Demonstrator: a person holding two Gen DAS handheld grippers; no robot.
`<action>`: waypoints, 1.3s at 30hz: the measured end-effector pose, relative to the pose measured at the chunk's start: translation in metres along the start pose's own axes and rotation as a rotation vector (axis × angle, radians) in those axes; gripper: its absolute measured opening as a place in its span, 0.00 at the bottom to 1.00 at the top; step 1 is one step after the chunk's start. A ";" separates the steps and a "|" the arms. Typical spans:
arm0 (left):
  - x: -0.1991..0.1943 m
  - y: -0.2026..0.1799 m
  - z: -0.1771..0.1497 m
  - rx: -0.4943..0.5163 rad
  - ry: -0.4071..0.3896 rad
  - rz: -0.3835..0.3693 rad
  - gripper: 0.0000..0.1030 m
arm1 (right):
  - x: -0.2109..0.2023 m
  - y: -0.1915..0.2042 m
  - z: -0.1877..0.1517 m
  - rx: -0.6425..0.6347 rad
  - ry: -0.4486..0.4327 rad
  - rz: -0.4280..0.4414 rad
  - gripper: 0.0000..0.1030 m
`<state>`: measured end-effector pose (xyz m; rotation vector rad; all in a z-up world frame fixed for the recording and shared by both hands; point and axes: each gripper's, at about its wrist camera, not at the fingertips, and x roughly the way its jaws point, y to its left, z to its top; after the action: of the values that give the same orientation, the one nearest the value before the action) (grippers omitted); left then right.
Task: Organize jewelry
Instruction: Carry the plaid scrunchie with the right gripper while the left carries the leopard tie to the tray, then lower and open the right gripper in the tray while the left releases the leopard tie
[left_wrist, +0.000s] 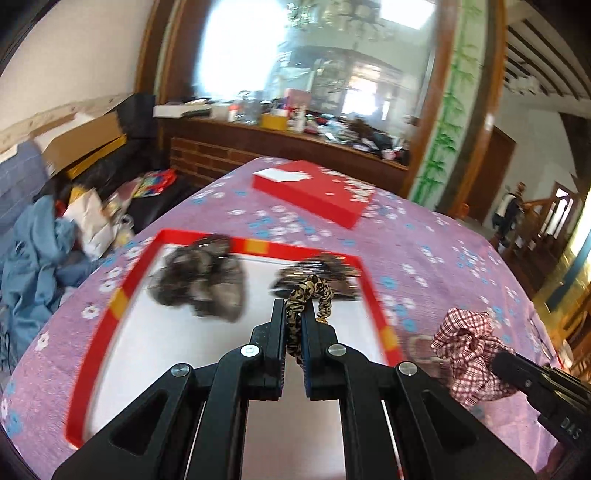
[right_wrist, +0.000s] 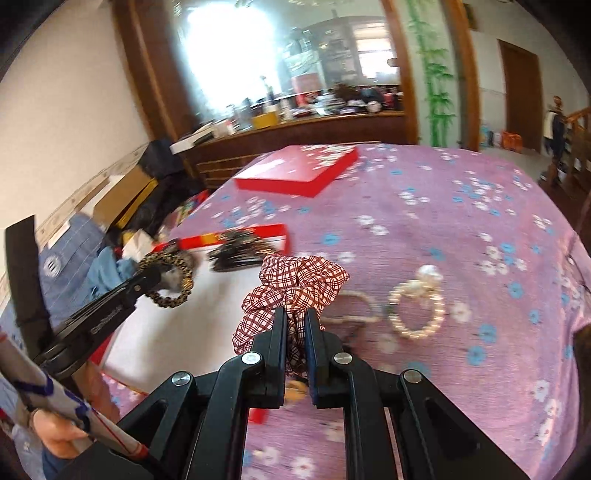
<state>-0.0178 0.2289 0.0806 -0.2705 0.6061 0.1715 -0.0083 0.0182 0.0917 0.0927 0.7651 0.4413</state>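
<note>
My left gripper (left_wrist: 293, 312) is shut on a leopard-print scrunchie (left_wrist: 314, 286) and holds it above the white floor of a red-rimmed tray (left_wrist: 122, 295). In the tray lie a grey fluffy scrunchie (left_wrist: 201, 280) and a dark hair clip (left_wrist: 321, 269). My right gripper (right_wrist: 295, 317) is shut on a red-and-white checked scrunchie (right_wrist: 299, 280), just right of the tray (right_wrist: 266, 232). In the right wrist view the left gripper (right_wrist: 159, 275) shows with its leopard scrunchie (right_wrist: 170, 277). In the left wrist view the right gripper (left_wrist: 496, 363) shows with the checked scrunchie (left_wrist: 469, 350).
Two pearl bracelets (right_wrist: 417, 310) (right_wrist: 354, 306) lie on the purple flowered cloth (right_wrist: 461, 229) right of the tray. A red box lid (right_wrist: 299, 173) lies farther back. A hand (right_wrist: 62, 439) shows at lower left. Clutter and a wooden shelf lie beyond the table's left and far edges.
</note>
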 end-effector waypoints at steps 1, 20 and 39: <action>0.004 0.008 0.001 -0.008 0.004 0.014 0.06 | 0.006 0.008 0.001 -0.008 0.010 0.010 0.11; 0.047 0.040 -0.009 -0.070 0.105 0.015 0.06 | 0.100 0.050 0.025 -0.033 0.129 0.062 0.12; 0.058 0.033 -0.015 -0.039 0.145 0.057 0.06 | 0.126 0.044 0.009 -0.046 0.166 0.077 0.12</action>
<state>0.0130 0.2602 0.0285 -0.3053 0.7548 0.2202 0.0622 0.1118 0.0268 0.0430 0.9163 0.5441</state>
